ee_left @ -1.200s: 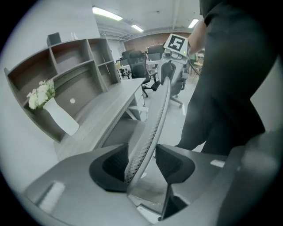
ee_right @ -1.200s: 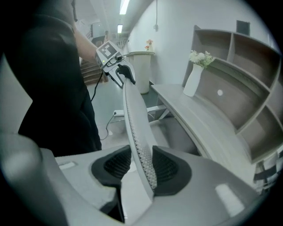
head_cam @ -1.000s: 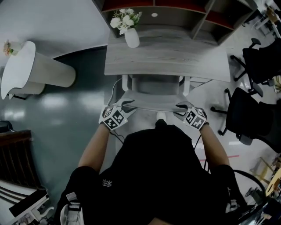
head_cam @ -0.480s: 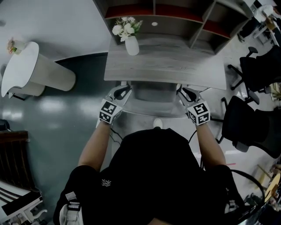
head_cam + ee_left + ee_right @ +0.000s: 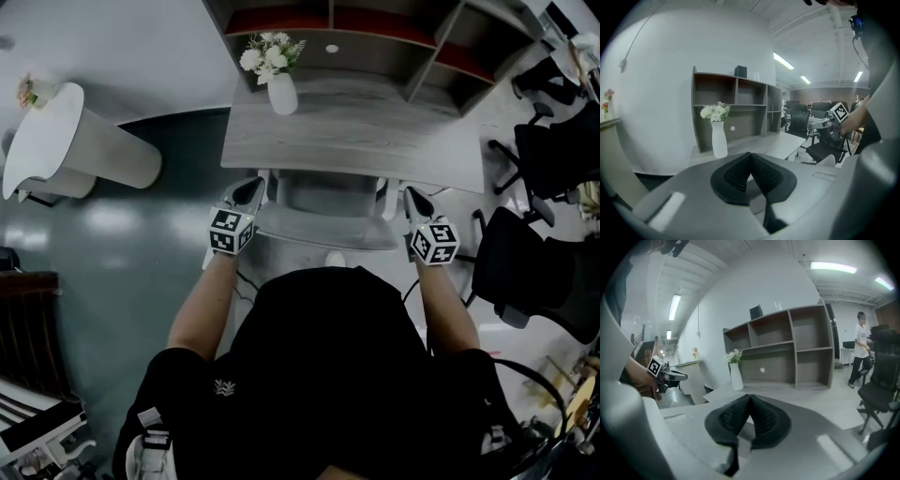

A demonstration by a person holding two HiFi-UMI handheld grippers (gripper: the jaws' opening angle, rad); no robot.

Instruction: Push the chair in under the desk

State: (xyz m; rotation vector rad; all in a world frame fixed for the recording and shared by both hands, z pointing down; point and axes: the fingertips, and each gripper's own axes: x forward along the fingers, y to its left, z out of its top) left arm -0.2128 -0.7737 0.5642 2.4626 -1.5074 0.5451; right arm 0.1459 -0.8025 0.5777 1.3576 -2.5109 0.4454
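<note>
The pale grey chair point(image 5: 323, 228) stands tucked in at the wooden desk point(image 5: 352, 131), its seat under the top and its backrest just in front of the desk edge. My left gripper point(image 5: 254, 187) hovers off the chair's left side, my right gripper point(image 5: 411, 196) off its right side, neither touching it. Both jaws have just been closing and now meet with nothing between them, as the left gripper point(image 5: 751, 155) and right gripper point(image 5: 749, 397) views show. A white vase of flowers point(image 5: 280, 86) stands on the desk.
An open shelf unit point(image 5: 375, 37) backs the desk. Two black office chairs point(image 5: 558, 141) point(image 5: 530, 272) stand to the right. A white curved counter point(image 5: 75, 150) is at the left, dark furniture point(image 5: 28, 328) at lower left. A person point(image 5: 860, 350) walks far off.
Both grippers left the top of the chair's backrest, rose and swung out to its sides while their jaws closed. The chair went further in under the desk.
</note>
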